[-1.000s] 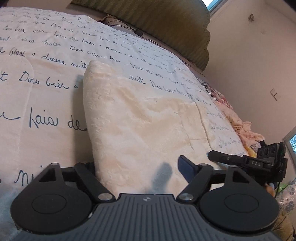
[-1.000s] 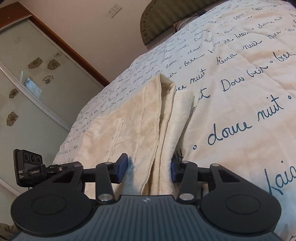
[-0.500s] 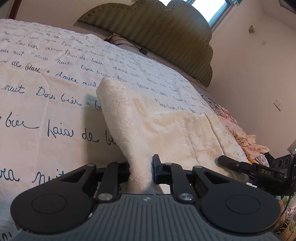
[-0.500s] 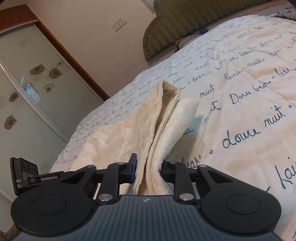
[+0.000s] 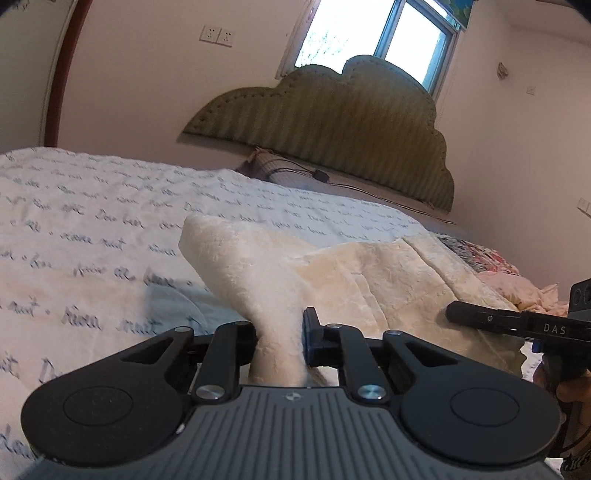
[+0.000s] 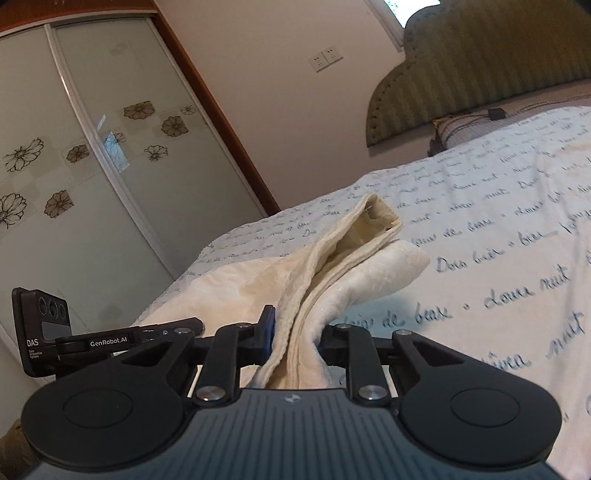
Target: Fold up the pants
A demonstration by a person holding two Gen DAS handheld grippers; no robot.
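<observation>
spreading across most of both views, a white bedspread (image 5: 92, 236) printed with blue handwriting covers the bed, under a green scalloped headboard (image 5: 332, 125) and a bright window (image 5: 373, 33). frosted wardrobe doors (image 6: 74, 147) with flower prints fill the side wall. cream pants (image 5: 332, 273) lie on the bedspread, one end raised. the left gripper (image 5: 279, 339) pinches that raised end, and the right gripper (image 6: 295, 332) pinches layered fabric of the pants too.
</observation>
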